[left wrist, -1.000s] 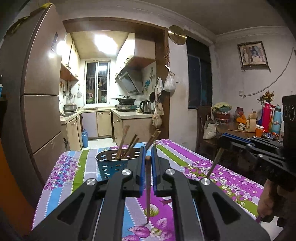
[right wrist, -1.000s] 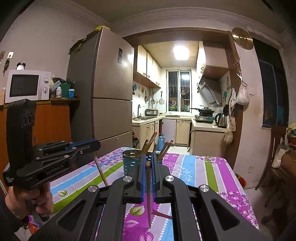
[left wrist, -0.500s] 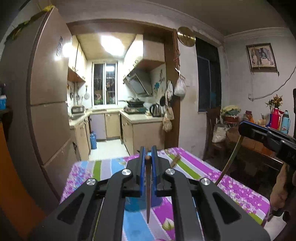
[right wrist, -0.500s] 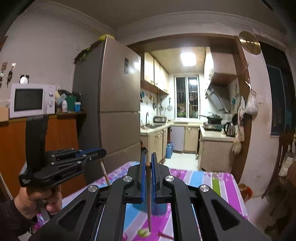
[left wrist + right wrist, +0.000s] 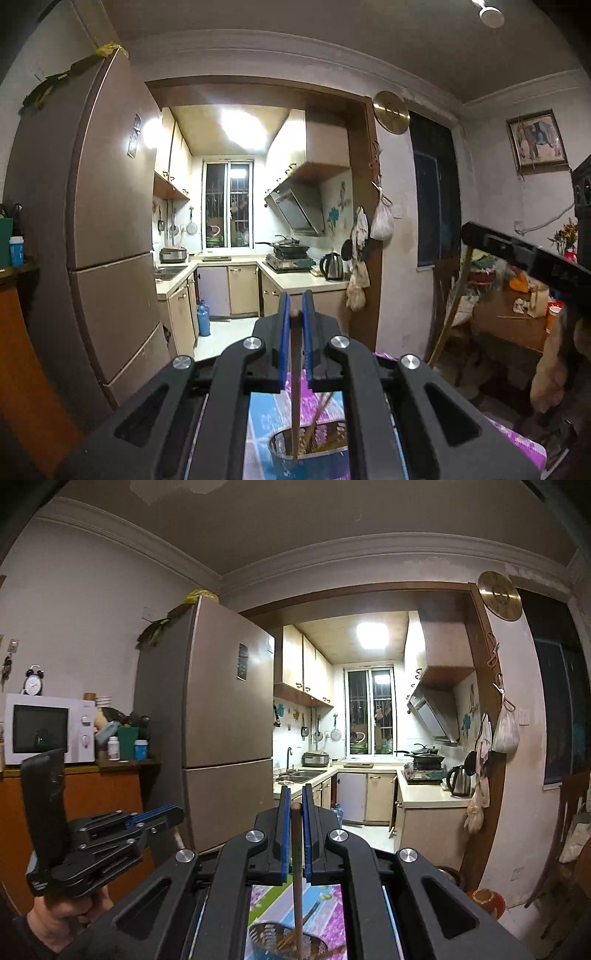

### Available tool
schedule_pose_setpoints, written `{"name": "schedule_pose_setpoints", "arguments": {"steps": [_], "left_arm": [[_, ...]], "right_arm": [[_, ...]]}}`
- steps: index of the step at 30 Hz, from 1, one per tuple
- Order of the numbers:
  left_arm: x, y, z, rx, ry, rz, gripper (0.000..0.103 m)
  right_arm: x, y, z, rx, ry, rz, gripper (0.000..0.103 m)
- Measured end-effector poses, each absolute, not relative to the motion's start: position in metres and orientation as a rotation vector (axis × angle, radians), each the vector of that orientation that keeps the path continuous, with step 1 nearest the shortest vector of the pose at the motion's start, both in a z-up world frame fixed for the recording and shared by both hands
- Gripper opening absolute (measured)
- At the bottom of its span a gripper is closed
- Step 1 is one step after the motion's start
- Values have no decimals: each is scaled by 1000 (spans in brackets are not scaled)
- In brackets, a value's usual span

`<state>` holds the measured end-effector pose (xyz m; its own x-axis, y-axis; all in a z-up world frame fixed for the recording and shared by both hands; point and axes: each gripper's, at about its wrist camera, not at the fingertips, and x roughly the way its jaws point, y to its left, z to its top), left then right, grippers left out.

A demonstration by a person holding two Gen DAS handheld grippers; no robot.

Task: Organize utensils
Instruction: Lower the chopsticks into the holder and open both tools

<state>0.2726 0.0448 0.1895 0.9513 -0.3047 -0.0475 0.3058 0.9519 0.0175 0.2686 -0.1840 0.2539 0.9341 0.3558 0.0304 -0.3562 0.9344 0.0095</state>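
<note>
Two chopsticks are in play, one pinched in each gripper and both hanging tip-down over the blue holder. The left chopstick (image 5: 295, 384) stands upright between the blue pads of the left gripper (image 5: 295, 314), which are clenched on its top end; its lower tip sits inside the rim of the utensil holder (image 5: 310, 461), among other sticks already leaning there. The right chopstick (image 5: 297, 867) is likewise clamped near its top by the right gripper (image 5: 294, 801), and its shaft drops toward the same holder (image 5: 288, 941), seen at the bottom of the right wrist view; whether that tip is inside the rim or just above it I cannot tell. The holder rests on the flowered tablecloth (image 5: 266, 406). The step in hand looks like dropping both sticks into the basket, and doing it well means keeping each stick vertical and centred over the opening, clear of the leaning sticks that could deflect it, lowering until the tip is well inside, and only then easing the pads apart. Releasing one stick at a time would lessen the chance of the two colliding. In the right wrist view the left gripper (image 5: 162, 818) is just beside the right, so the hands should stay apart sideways.
</note>
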Motion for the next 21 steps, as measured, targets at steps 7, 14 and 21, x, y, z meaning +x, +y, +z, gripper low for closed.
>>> {"name": "schedule_pose_setpoints", "arguments": {"steps": [7, 14, 21], "left_arm": [[311, 42, 175, 2, 41, -317, 5], [342, 37, 153, 4, 62, -322, 5], [362, 32, 135, 4, 100, -323, 5]], "right_arm": [[330, -169, 232, 11, 25, 361, 7], [367, -169, 202, 38, 73, 354, 7], [384, -172, 182, 62, 101, 350, 7]]}}
